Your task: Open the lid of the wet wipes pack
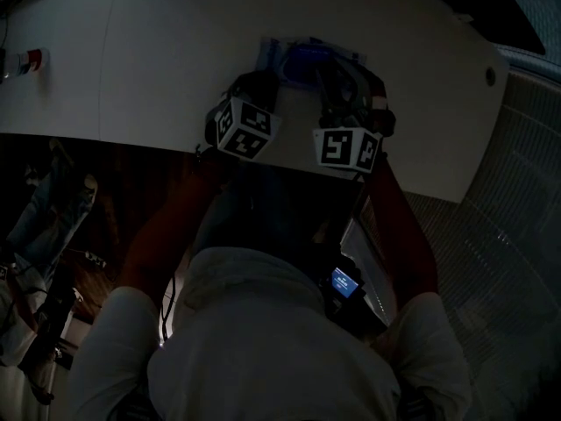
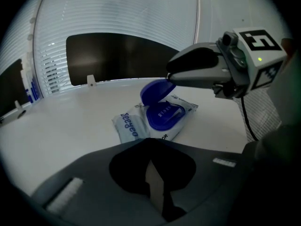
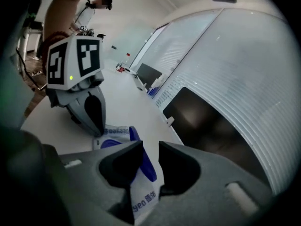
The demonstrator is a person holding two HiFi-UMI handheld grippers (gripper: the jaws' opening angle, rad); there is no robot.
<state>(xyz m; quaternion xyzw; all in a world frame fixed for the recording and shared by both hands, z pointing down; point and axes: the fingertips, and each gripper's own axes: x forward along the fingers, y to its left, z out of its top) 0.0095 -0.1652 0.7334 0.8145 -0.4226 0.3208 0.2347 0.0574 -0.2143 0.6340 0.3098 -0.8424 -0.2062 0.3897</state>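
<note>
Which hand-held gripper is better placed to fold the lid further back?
Probably right: the right hand-held gripper is open at the upright blue plastic lid of the white wet wipes pack; the left hand-held gripper, shut, rests at its end.

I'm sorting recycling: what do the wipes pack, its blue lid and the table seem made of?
The pack: soft white plastic film, slightly glossy; it wrinkles at its end.
The lid: rigid blue moulded plastic, smooth; it stands open, keeping its shape.
The table: smooth white top, perhaps laminate; the look leaves it open.
</note>
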